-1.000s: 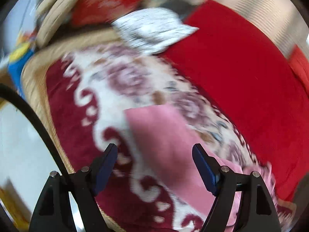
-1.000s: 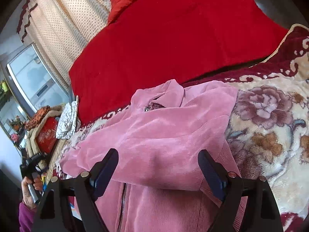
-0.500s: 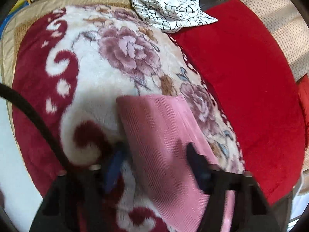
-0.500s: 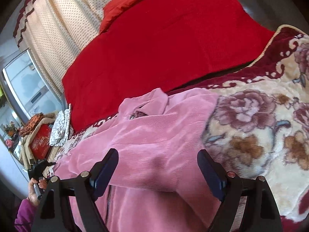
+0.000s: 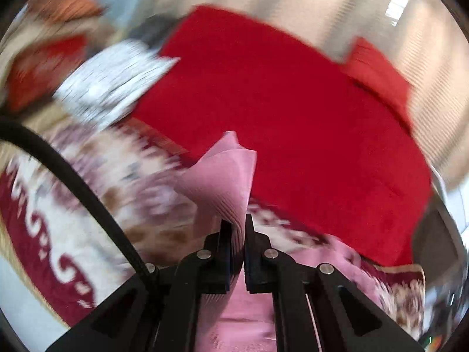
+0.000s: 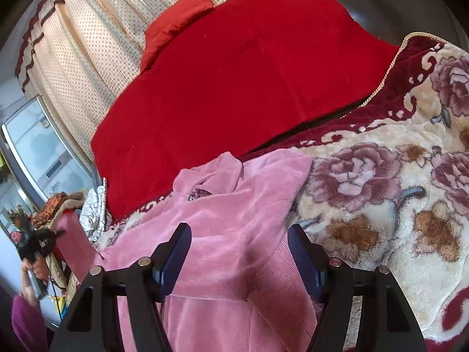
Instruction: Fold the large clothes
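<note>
A pink corduroy jacket (image 6: 222, 228) lies on a floral red and cream blanket (image 6: 381, 193), collar toward the red cover. My right gripper (image 6: 239, 240) is open and hovers just above the jacket's folded shoulder part. My left gripper (image 5: 238, 228) is shut on the end of the jacket's pink sleeve (image 5: 222, 176), lifted off the blanket (image 5: 58, 234). In the right wrist view the left gripper (image 6: 38, 239) shows at far left with the raised sleeve (image 6: 73, 243) beside it.
A red cover (image 6: 234, 82) lies behind the blanket, with a red cushion (image 6: 176, 20) and dotted curtains (image 6: 88, 44) beyond. A white patterned cloth (image 5: 111, 79) sits at the blanket's far end. A black cable (image 5: 73, 182) crosses the left wrist view.
My left gripper closed on the sleeve end and lifted it off the blanket. My right gripper stayed open and moved lower over the jacket.
</note>
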`<state>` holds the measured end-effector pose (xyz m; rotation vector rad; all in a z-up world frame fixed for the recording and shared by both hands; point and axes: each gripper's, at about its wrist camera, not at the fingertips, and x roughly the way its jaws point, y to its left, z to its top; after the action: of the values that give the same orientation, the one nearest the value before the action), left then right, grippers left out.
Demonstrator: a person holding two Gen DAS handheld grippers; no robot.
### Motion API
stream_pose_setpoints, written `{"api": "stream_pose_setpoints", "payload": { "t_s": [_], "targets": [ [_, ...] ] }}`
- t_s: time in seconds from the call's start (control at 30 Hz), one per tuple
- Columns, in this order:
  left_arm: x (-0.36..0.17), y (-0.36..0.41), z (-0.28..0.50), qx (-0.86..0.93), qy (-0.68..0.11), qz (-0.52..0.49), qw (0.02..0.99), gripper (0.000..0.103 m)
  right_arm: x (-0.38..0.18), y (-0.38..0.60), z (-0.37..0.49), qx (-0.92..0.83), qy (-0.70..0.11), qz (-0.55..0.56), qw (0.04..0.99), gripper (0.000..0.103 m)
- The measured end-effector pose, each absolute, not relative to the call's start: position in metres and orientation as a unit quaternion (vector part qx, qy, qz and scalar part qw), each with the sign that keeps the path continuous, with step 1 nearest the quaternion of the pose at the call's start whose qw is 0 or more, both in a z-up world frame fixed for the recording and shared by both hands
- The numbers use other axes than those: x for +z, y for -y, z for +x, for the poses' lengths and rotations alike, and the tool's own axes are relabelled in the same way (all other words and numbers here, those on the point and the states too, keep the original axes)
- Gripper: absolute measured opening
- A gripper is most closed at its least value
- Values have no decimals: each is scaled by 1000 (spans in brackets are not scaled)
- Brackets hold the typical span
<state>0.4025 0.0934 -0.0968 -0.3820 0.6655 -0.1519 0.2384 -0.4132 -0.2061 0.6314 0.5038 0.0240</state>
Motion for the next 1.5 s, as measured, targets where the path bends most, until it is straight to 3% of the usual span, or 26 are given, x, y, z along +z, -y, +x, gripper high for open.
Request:
{"api": "stream_pose_setpoints", "payload": {
  "t_s": [0.13,0.3,0.37,0.4,0.43,0.47,0.6,1.1,1.33,1.4,1.43,1.5],
  "targets": [
    [-49,5,378,-159,-313,-113,930,6,-202,419,232,14,-234,323,917,71],
    [-43,117,346,-261,-334,-49,905,8,-198,434,222,9,-217,349,912,71],
    [-50,160,332,-311,-355,-18,881,28,-199,441,218,7,-213,360,908,71],
    [-54,180,322,-340,-365,4,867,54,-200,444,217,6,-212,365,906,71],
    [-55,194,311,-356,-358,24,863,70,-200,447,216,6,-212,370,905,71],
    [-55,198,305,-361,-346,35,865,72,-201,450,216,7,-213,375,902,72],
    [-58,194,291,-358,-310,65,878,74,-205,457,217,21,-218,396,892,72],
    [-192,60,365,-102,-417,11,903,74,-211,384,283,88,-302,316,895,72],
    [-234,68,374,-77,-432,38,898,74,-240,349,329,101,-365,300,875,70],
    [-239,72,374,-75,-434,46,897,74,-242,338,330,101,-371,275,881,52],
    [-237,74,372,-77,-427,50,900,74,-239,332,328,96,-369,248,891,29],
    [-233,76,369,-79,-414,57,905,74,-230,325,321,97,-348,224,905,21]
  ]
}}
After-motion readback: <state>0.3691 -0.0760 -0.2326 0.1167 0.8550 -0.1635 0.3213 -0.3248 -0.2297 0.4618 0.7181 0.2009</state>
